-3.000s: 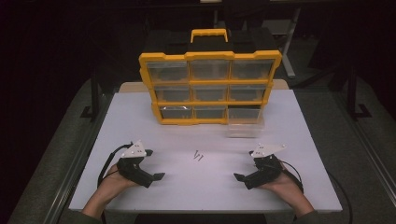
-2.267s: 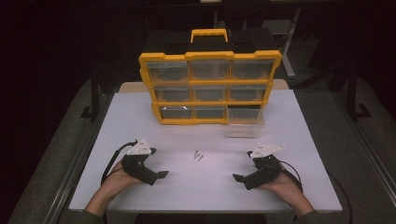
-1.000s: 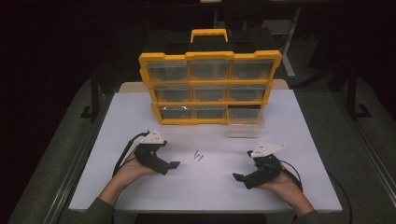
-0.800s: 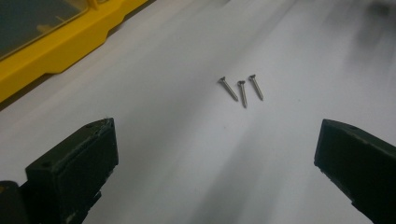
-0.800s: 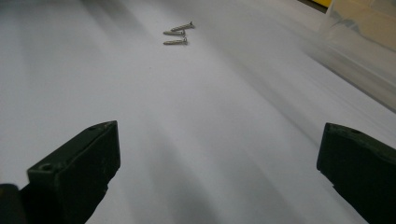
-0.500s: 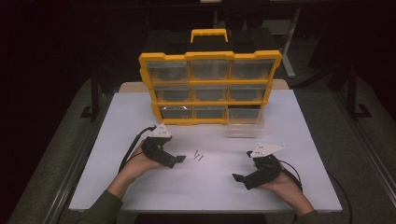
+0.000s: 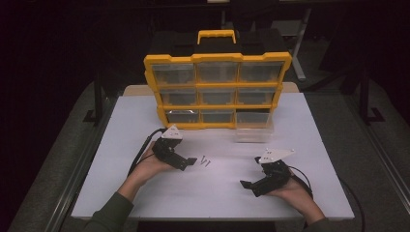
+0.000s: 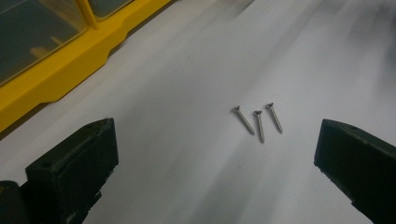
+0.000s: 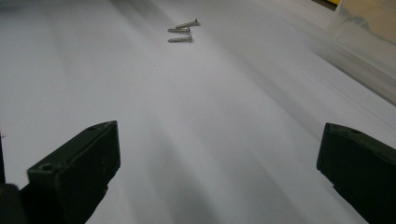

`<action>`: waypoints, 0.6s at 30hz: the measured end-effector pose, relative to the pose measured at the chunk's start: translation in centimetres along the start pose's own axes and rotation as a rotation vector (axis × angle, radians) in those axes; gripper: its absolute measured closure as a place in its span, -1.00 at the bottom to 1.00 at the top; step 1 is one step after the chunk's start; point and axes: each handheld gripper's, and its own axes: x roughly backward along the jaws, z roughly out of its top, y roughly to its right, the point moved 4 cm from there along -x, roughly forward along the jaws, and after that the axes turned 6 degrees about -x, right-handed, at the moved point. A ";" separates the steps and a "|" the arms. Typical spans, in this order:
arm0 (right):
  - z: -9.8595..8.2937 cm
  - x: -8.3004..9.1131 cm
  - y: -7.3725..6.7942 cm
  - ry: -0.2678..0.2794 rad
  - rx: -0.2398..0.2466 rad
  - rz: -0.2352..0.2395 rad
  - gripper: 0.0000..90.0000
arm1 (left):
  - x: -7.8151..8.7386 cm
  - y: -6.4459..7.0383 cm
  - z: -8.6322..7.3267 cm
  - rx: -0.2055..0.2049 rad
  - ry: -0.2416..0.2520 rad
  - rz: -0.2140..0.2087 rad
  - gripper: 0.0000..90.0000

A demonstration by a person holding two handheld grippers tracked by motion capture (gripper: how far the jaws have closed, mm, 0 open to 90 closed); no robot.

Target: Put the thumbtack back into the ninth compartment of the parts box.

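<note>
Three small metal screws [image 7: 205, 161] lie side by side on the white table [image 7: 212, 188], also seen as screws [image 8: 258, 121] and screws [image 9: 183, 31]. My left gripper [image 7: 189, 163] is open just left of them, its jaws wide apart and the screws a short way ahead between them. My right gripper [image 7: 247, 185] rests open at the front right, well apart from the screws. A yellow and black drawer organizer [image 7: 217, 87] stands at the back. One clear drawer [image 7: 254, 129] sits pulled out on the table in front of its lower right slot.
The organizer's yellow base [image 8: 60, 70] lies close on the left of the left gripper view. The clear drawer's wall [image 9: 364, 42] stands at the far right of the right gripper view. Dark floor and table legs surround the table.
My left gripper has moved forward and to the right, from the front left of the table up to the screws. The right gripper has stayed in place.
</note>
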 end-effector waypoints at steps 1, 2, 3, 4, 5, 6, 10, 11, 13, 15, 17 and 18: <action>0.0 0.0 0.0 0.000 0.000 -0.001 -1.00 | -0.1 0.0 0.1 -0.004 -0.005 0.000 -1.00; 0.0 0.0 0.0 0.000 0.000 0.000 -1.00 | -0.2 0.0 0.1 -0.003 -0.008 0.001 -1.00; 0.0 0.0 0.0 0.001 0.001 0.000 -1.00 | -0.3 0.0 0.2 -0.008 -0.012 0.002 -1.00; 0.1 0.0 0.0 0.003 0.002 0.001 -1.00 | -0.5 0.0 0.3 -0.010 -0.014 0.005 -1.00; 0.1 0.0 -0.1 0.003 0.000 0.002 -1.00 | -0.6 0.1 0.4 -0.007 -0.014 0.005 -1.00; 0.1 0.0 -0.1 0.002 0.000 0.003 -1.00 | -0.8 0.2 0.5 -0.009 -0.014 0.006 -1.00; 0.4 -0.1 -0.2 0.008 0.008 0.009 -1.00 | -1.5 0.3 0.9 -0.013 -0.026 0.011 -1.00; 0.4 -0.2 -0.2 0.008 0.006 0.011 -1.00 | -1.7 0.4 0.9 -0.010 -0.030 0.012 -1.00; 0.5 -0.2 -0.3 0.010 0.010 0.013 -1.00 | -2.0 0.4 1.0 -0.004 -0.041 0.015 -1.00; 0.5 -0.3 -0.2 0.009 0.011 0.015 -1.00 | -2.4 0.3 1.1 -0.004 -0.048 0.017 -1.00; 0.5 -0.3 -0.2 0.006 0.008 0.016 -1.00 | -2.7 0.1 1.2 -0.003 -0.058 0.023 -1.00; 0.5 -0.3 -0.2 0.007 0.008 0.017 -1.00 | -2.8 0.1 1.3 -0.006 -0.065 0.026 -1.00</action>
